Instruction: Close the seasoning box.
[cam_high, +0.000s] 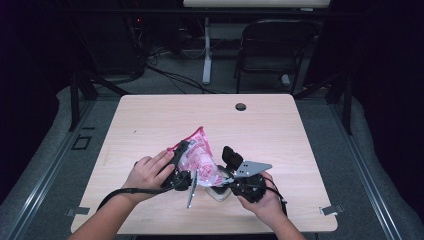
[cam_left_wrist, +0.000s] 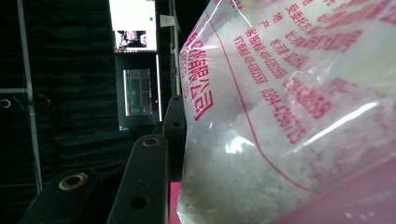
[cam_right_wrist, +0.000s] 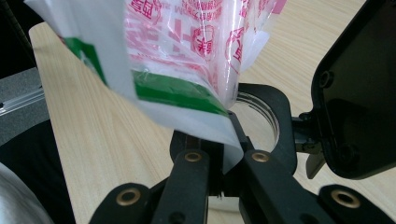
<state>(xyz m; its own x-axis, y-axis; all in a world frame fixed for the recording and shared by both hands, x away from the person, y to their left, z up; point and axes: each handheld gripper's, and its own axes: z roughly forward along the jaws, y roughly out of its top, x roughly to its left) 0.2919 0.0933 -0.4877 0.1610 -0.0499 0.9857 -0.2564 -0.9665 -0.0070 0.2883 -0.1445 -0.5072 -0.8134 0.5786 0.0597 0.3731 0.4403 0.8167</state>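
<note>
Closest to my right gripper view, the right gripper (cam_right_wrist: 223, 163) is clenched on the white-and-green bottom edge of the plastic bag (cam_right_wrist: 187, 42), pinched flat between the two black jaws at the lower centre of the frame. From the high view I see the bag (cam_high: 200, 157) lifted over the bench (cam_high: 150, 125), low in the middle of the frame, between both hands. My left gripper (cam_high: 181, 162) grasps its pink upper side; the clear film printed in red presses against the jaw there.
</note>
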